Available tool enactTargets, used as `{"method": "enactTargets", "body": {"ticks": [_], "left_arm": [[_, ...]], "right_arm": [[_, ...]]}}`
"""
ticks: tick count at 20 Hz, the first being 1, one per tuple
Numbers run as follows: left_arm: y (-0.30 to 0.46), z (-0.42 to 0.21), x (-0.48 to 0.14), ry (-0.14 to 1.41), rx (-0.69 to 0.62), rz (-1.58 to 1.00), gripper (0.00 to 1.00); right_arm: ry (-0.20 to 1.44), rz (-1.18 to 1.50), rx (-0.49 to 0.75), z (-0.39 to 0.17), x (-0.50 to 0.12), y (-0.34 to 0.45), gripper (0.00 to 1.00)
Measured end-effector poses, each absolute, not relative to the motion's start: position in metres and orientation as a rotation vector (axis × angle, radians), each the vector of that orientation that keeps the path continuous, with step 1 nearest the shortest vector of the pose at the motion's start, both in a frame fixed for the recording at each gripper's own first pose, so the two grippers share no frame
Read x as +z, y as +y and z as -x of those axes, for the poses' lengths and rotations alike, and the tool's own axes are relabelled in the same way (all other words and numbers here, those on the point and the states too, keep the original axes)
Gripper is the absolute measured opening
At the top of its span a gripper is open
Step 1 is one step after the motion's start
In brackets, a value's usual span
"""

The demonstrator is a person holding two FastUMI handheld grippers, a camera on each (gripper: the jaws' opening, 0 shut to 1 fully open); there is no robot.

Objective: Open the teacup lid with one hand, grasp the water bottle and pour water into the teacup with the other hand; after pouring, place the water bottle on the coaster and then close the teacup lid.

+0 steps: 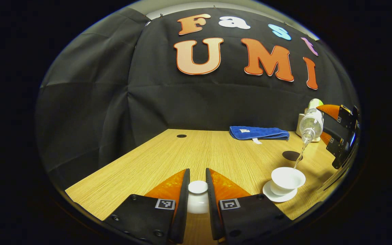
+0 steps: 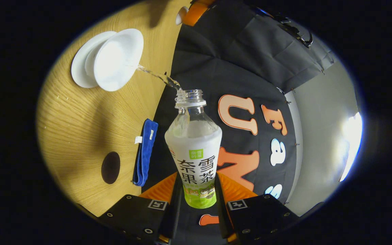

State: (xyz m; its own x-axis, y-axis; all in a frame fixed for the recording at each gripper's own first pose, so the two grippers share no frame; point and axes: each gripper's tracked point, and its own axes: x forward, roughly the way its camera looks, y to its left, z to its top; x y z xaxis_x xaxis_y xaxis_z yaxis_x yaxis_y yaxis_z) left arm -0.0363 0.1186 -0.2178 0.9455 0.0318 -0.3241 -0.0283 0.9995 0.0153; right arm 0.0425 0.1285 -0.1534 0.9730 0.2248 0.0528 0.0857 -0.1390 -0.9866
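Observation:
My left gripper point(image 1: 197, 192) is shut on the white teacup lid point(image 1: 197, 196), held a little above the wooden table's near side. To its right, the open white teacup point(image 1: 287, 179) stands on its saucer point(image 1: 277, 195). My right gripper point(image 2: 198, 195) is shut on the clear water bottle point(image 2: 196, 149), which has a white and green label and no cap. The bottle is tilted, and a thin stream of water runs from its mouth into the teacup point(image 2: 117, 59). In the left gripper view the tilted bottle point(image 1: 311, 124) hangs above the cup. A dark round coaster point(image 1: 292, 156) lies beyond the cup.
A folded blue towel point(image 1: 259, 132) lies along the table's back edge, next to a pale object at the far right. A small dark hole point(image 1: 181, 136) marks the table point(image 1: 196, 153) at back left. In the right gripper view the towel point(image 2: 145, 151) lies beside the coaster point(image 2: 110, 167).

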Motion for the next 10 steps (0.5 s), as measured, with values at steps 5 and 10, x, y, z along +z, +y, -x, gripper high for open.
{"method": "enactTargets", "body": {"ticks": [5, 10], "left_arm": [[0.1203, 0.036, -0.2159, 0.326, 0.031, -0.008, 0.33], [0.1219, 0.0352, -0.2144, 0.324, 0.034, -0.011, 0.34]], "right_arm": [[-0.31, 1.773, 0.103, -0.0404, -0.1496, 0.1332, 0.49], [-0.372, 1.8, 0.084, -0.04, -0.1471, 0.1355, 0.49]]}}
